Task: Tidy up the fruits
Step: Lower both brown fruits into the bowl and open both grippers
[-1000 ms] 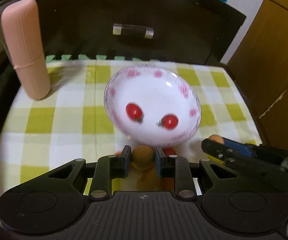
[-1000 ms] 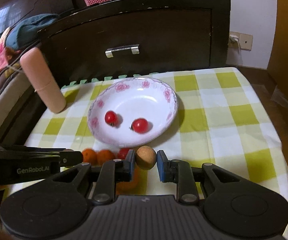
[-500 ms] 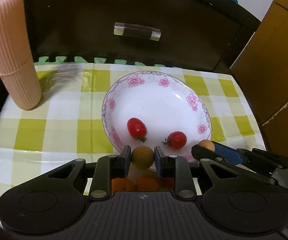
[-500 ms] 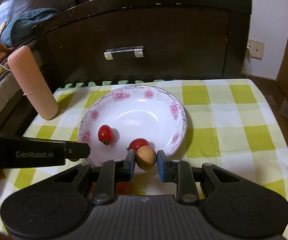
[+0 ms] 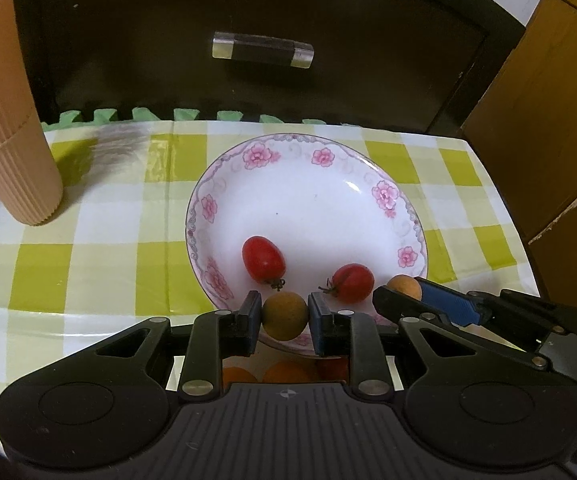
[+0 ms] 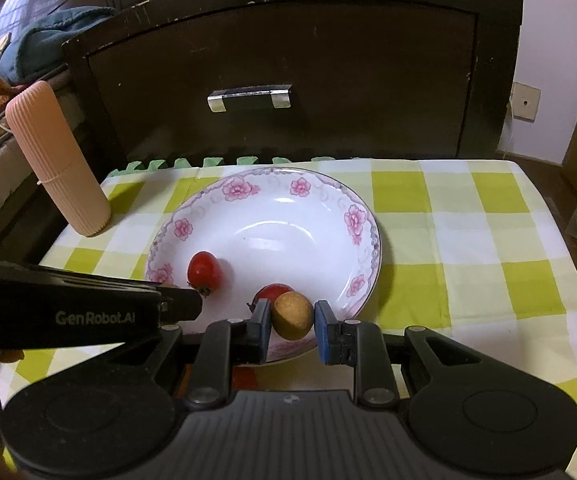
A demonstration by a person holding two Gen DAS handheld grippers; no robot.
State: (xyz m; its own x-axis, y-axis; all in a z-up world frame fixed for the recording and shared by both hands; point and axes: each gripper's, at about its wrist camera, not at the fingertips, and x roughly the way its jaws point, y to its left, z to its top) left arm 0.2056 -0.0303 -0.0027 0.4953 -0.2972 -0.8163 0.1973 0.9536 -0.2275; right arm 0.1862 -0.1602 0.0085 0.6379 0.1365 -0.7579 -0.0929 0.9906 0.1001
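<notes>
Dim warm indoor light — glare on bowl (image 6: 288,236); sharp focus, fisheye bending, dark corners.

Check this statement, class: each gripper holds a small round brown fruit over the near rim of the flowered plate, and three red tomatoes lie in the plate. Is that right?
One detail is wrong: the flowered plate holds two red tomatoes, not three, as the left wrist view shows. The rest stands: the left gripper and right gripper each hold a small round brown fruit over the near rim.
</notes>
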